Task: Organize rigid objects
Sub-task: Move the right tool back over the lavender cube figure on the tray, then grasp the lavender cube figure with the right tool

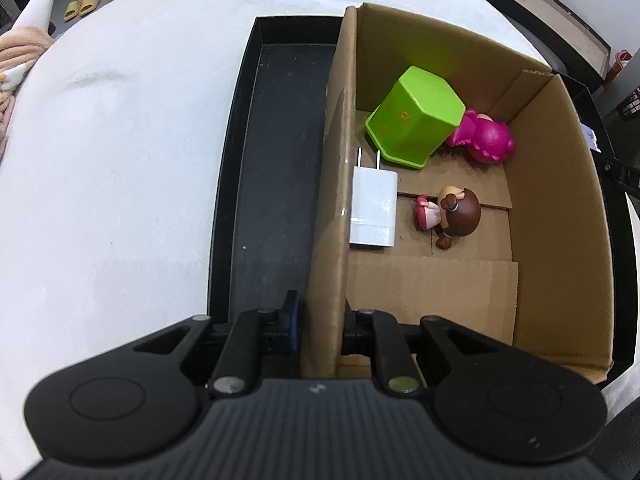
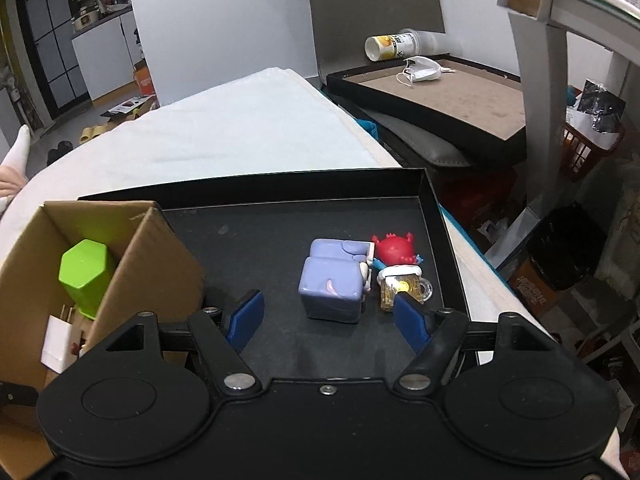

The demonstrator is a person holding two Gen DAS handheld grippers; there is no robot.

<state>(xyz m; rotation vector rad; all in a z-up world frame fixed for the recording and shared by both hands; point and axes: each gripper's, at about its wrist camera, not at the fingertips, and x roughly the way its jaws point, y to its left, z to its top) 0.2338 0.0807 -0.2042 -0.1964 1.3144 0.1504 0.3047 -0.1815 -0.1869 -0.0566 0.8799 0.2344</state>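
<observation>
Gripping the cardboard box (image 1: 340,184) wall, left claw (image 1: 320,332); right claw (image 2: 330,320) gapes over purple toy (image 2: 334,284).

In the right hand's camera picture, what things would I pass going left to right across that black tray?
Cardboard box with the green cup inside → purple block toy → red crab figure, with a yellow see-through charm just in front of it.

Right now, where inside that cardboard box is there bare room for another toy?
The cardboard box has bare floor near the left tool, below the white charger and brown-haired doll. The far end is crowded: green pot, pink figure.
</observation>
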